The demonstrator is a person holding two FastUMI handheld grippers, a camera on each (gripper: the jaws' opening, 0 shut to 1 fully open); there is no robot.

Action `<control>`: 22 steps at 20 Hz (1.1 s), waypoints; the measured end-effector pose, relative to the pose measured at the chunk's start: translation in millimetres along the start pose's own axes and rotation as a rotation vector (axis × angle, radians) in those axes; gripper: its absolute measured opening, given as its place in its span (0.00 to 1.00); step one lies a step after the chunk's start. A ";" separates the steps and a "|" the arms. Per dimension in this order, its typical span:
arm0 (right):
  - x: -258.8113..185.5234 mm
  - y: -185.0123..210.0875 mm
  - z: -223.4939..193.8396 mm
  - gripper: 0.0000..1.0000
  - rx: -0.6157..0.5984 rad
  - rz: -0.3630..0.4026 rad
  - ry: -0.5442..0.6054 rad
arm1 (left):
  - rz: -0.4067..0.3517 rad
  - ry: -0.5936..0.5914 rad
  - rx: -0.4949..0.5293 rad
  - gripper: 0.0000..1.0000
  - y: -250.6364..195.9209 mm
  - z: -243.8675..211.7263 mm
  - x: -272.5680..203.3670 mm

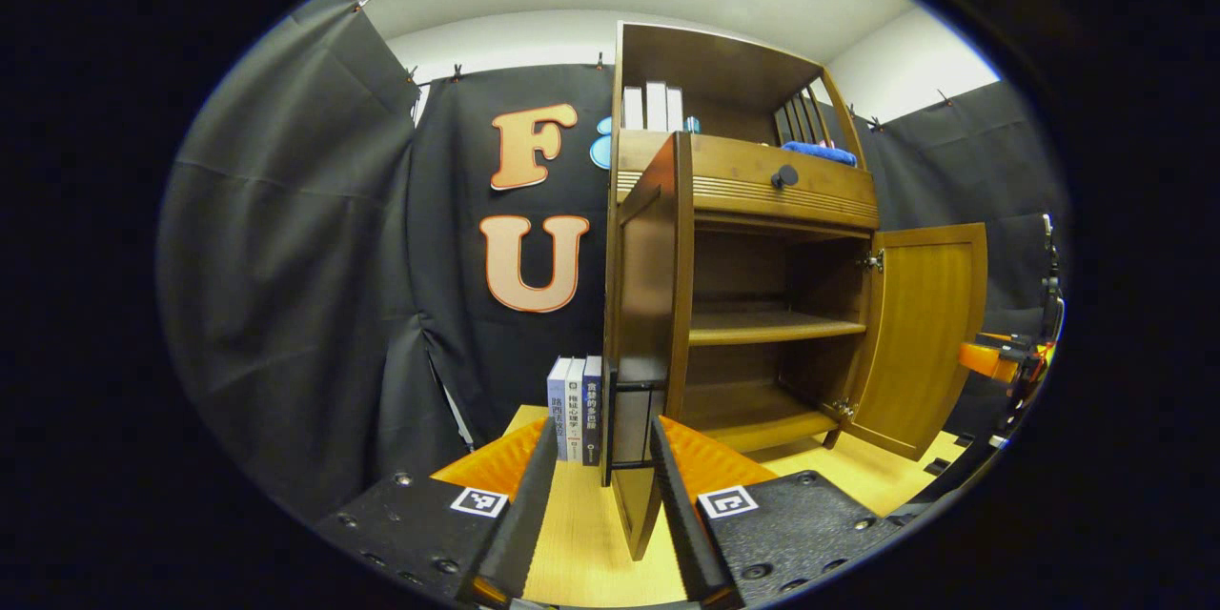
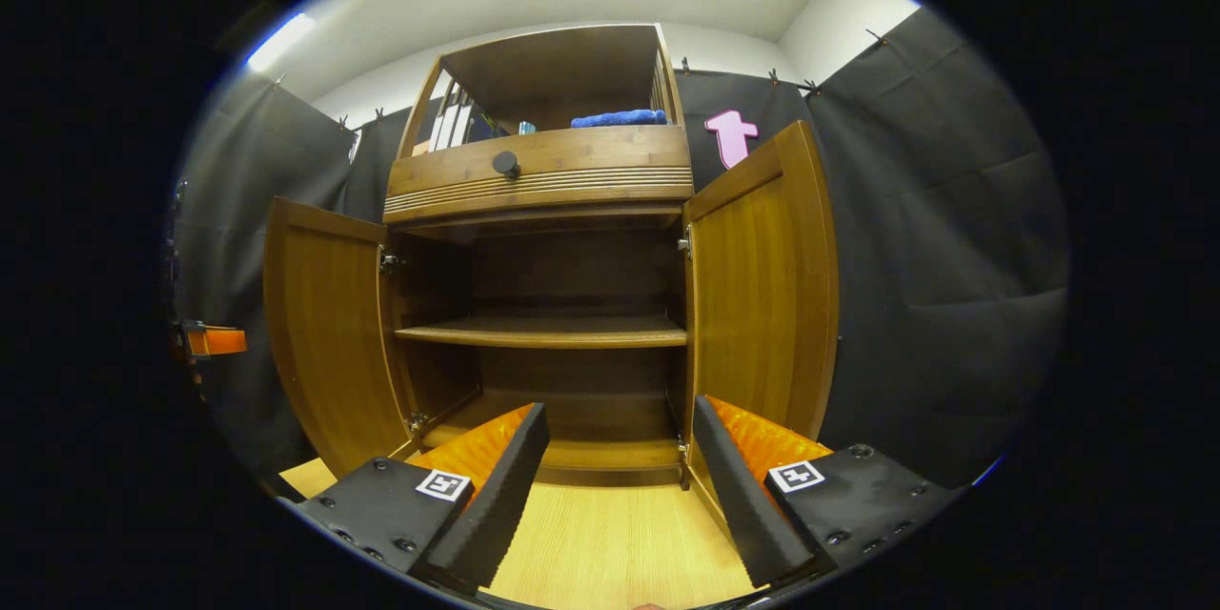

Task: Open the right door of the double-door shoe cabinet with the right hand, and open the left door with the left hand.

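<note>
Both doors stand swung wide; the left door sits edge-on between the parted left hand-held gripper, which could snag it; right hand-held gripper gapes empty beside the right door

Two doors, three books

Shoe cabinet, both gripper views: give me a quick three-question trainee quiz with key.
1. True or false: both doors of the shoe cabinet stand open.
2. Multiple choice: what lies on the cabinet's upper open shelf, beside the upright books? A) a blue cloth B) a red cup C) a shoe
3. Fill in: the left gripper has its jaws apart on either side of the lower edge of the ____ door.

Key
1. True: the left door and the right door are both swung out.
2. A, the blue cloth.
3. Left.
</note>
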State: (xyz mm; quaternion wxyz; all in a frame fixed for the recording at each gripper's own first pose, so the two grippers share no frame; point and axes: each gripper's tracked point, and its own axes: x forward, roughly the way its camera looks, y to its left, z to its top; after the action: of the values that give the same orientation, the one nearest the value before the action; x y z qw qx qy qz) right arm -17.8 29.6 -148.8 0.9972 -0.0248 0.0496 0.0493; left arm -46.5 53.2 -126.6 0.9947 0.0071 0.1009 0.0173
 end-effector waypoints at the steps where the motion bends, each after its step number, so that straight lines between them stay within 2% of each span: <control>1: 0.3 -1.9 3.7 0.98 -0.002 -0.004 -0.004 | 0.003 -0.009 -0.007 0.58 -2.7 5.4 -3.3; 4: -2.2 -5.7 9.9 0.98 0.004 -0.011 -0.008 | -0.014 -0.045 0.006 0.77 -16.2 23.7 -12.0; 6: -3.6 -11.1 16.1 0.98 0.005 -0.021 -0.013 | 0.002 -0.067 0.029 0.90 -17.8 35.1 -14.0; 14: -18.9 -39.1 50.0 0.98 -0.027 -0.063 -0.073 | 0.048 -0.147 0.019 0.92 -30.2 80.3 -23.6; 21: -29.7 -63.4 65.5 0.98 -0.049 -0.095 -0.112 | 0.042 -0.195 0.017 0.92 -49.5 103.8 -22.3; 22: -30.4 -66.3 65.1 0.91 -0.047 -0.096 -0.113 | 0.038 -0.196 0.016 0.92 -53.0 103.8 -22.1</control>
State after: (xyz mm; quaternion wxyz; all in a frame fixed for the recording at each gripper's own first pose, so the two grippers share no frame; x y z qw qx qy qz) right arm -35.0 -35.7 -78.1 0.9988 -0.0479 -0.0092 0.0037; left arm -45.5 -1.7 -21.4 0.9992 0.0188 0.0033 0.0345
